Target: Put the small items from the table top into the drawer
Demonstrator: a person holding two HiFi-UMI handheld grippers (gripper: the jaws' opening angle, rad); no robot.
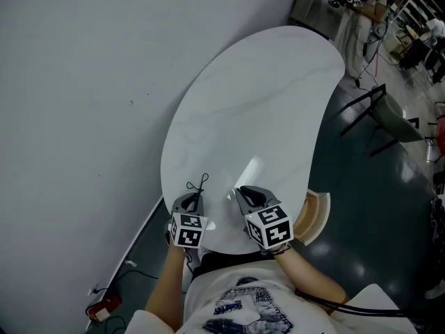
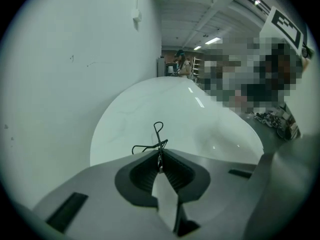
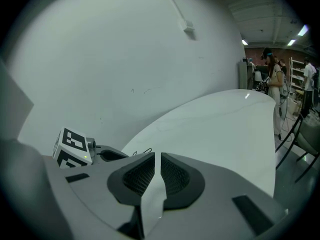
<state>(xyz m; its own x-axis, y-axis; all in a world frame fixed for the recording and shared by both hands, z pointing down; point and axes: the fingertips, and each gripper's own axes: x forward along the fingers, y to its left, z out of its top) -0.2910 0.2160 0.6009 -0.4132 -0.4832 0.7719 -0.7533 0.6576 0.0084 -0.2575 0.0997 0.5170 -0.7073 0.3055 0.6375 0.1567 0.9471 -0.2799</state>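
Black wire clip (image 2: 158,134) is pinched between the fingers (image 2: 142,171) of the left gripper (image 2: 160,154), its 2 thin loops poking out past the tips, over the near end of the white oval desk (image 1: 257,103). Just beside it, the right gripper (image 3: 155,155) has its fingers (image 3: 175,174) drawn to a narrow gap with nothing between them, over the same end.

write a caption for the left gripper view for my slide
Left gripper shut on a thin black wire item, with the white table beyond and a pale wall beside it.
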